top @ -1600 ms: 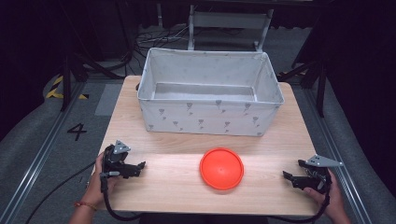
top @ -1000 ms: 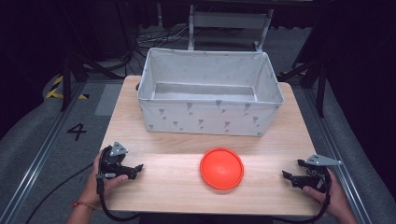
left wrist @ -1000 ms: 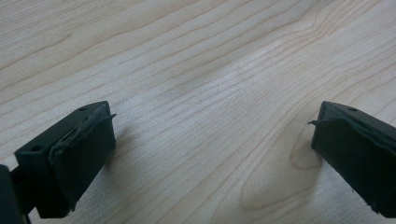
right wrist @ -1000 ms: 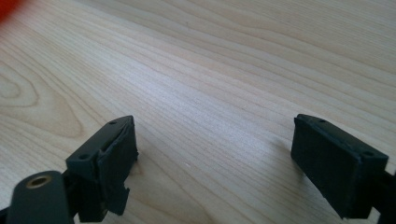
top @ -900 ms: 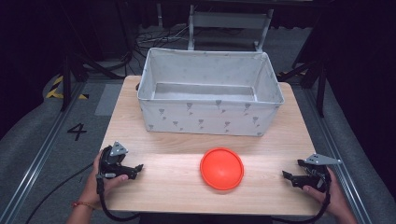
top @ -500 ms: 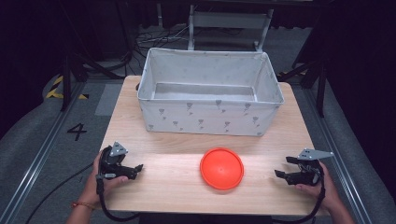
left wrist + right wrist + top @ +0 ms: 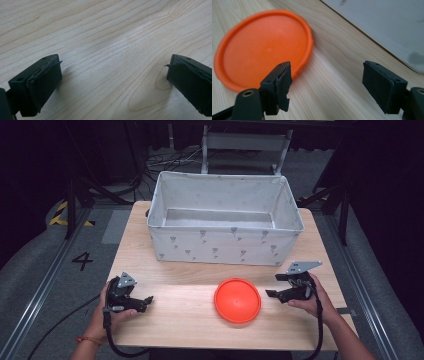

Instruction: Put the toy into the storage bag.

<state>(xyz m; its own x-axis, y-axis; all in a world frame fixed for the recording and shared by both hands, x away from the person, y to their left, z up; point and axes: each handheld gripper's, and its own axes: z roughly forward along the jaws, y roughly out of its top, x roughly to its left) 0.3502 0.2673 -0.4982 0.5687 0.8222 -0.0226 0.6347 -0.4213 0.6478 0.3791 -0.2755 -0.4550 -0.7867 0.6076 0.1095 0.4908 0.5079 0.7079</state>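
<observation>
An orange plastic disc (image 7: 237, 300) lies flat on the wooden table (image 7: 185, 320), in front of a white fabric bin (image 7: 225, 217). My right gripper (image 7: 272, 286) is open just to the right of the disc, its jaws pointing at the rim. In the right gripper view the disc (image 7: 262, 50) lies ahead of the left jaw, and nothing sits between the jaws. My left gripper (image 7: 146, 301) rests open near the table's front left corner, held by a hand. The left gripper view looks onto bare wood (image 7: 110, 50) between the wide-apart jaws.
The bin stands open and looks empty, across the back half of the table. Its pale wall (image 7: 387, 27) rises close beyond the right gripper. Dark floor, rails and cables surround the table.
My right gripper has moved left and a little forward, from the table's right edge to just beside the disc. The left gripper has stayed put.
</observation>
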